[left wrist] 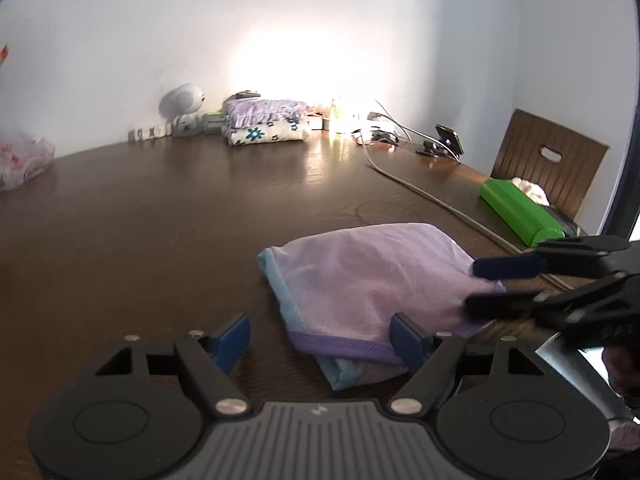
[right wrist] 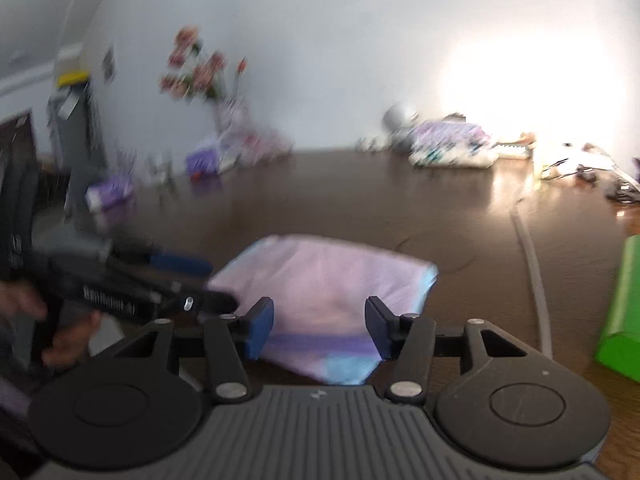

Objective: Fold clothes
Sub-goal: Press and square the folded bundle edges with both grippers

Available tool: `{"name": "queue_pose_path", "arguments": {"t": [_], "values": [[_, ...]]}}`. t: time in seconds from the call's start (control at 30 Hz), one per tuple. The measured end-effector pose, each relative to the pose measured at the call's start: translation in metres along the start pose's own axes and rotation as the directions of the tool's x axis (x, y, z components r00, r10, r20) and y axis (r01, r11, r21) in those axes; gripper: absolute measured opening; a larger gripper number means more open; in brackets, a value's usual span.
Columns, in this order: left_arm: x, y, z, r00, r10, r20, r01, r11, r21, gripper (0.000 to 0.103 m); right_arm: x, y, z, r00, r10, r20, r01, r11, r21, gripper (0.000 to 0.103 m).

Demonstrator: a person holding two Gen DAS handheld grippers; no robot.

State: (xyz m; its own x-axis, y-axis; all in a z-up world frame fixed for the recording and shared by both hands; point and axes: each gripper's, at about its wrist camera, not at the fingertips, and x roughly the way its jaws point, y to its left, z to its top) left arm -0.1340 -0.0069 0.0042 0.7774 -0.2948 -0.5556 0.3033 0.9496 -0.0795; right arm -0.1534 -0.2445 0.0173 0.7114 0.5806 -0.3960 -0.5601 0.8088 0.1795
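A folded lilac garment point(left wrist: 360, 276) point(right wrist: 328, 280) with light blue trim and a purple band lies flat on the dark wooden table point(left wrist: 160, 220). My left gripper point(left wrist: 320, 342) is open at its near edge, the right finger resting by the purple band and the left finger over bare wood. It also enters the right wrist view point(right wrist: 208, 280) from the left, held by a hand. My right gripper point(right wrist: 319, 328) is open, with the garment's near part lying between its fingers and no pad pressing on it. Seen from the left wrist, the right gripper point(left wrist: 492, 285) straddles the garment's right corner.
A stack of folded floral clothes point(left wrist: 266, 122) point(right wrist: 452, 146) sits at the back by the wall. A green box point(left wrist: 520, 212) point(right wrist: 620, 320) and a pale cable point(left wrist: 432, 196) lie to the right. A wooden chair point(left wrist: 548, 160) stands beyond, and a plastic bag point(left wrist: 20, 160) sits at far left.
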Motion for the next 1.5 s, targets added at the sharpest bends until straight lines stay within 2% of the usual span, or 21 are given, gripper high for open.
{"name": "queue_pose_path", "arguments": {"t": [0.13,0.23,0.37,0.5,0.7,0.9,1.07,1.23,1.5], "values": [[-0.008,0.015,0.001,0.997,-0.076,0.028,0.08,0.987,-0.137,0.076,0.007,-0.012,0.005,0.999,-0.033,-0.008,0.033,0.998,0.058,0.054],[-0.011,0.023,0.002,0.989,-0.139,0.049,0.146,0.965,-0.217,0.081,0.014,-0.01,0.004,1.0,-0.012,-0.022,0.014,0.998,0.061,0.062],[-0.007,0.012,0.001,0.991,-0.132,0.01,0.132,0.981,-0.144,0.081,0.019,-0.004,0.001,0.998,0.04,-0.058,-0.038,0.999,0.034,0.068],[-0.002,0.004,-0.005,0.993,-0.116,0.01,0.116,0.99,-0.079,0.081,0.022,0.003,-0.005,0.996,0.031,-0.086,-0.032,0.999,-0.013,0.069],[-0.006,-0.001,-0.011,0.995,-0.091,0.03,0.092,0.995,-0.032,0.081,0.022,0.004,-0.007,0.996,0.023,-0.09,-0.027,0.999,-0.036,0.069],[-0.003,-0.01,-0.012,0.998,-0.06,0.031,0.059,0.997,0.047,0.081,0.018,0.009,-0.004,0.995,-0.022,-0.098,0.013,0.996,-0.088,0.07],[-0.003,-0.01,-0.008,0.999,-0.044,0.008,0.043,0.998,0.041,0.081,0.017,0.003,-0.004,0.992,-0.051,-0.114,0.046,0.998,-0.05,0.071],[-0.002,-0.013,-0.01,0.999,-0.029,0.019,0.028,0.999,0.046,0.081,0.022,0.015,-0.004,0.987,-0.092,-0.133,0.075,0.989,-0.124,0.075],[-0.001,-0.012,-0.008,1.0,-0.026,0.016,0.026,0.999,0.036,0.08,0.027,0.016,-0.002,0.983,-0.103,-0.153,0.086,0.99,-0.114,0.077]]}}
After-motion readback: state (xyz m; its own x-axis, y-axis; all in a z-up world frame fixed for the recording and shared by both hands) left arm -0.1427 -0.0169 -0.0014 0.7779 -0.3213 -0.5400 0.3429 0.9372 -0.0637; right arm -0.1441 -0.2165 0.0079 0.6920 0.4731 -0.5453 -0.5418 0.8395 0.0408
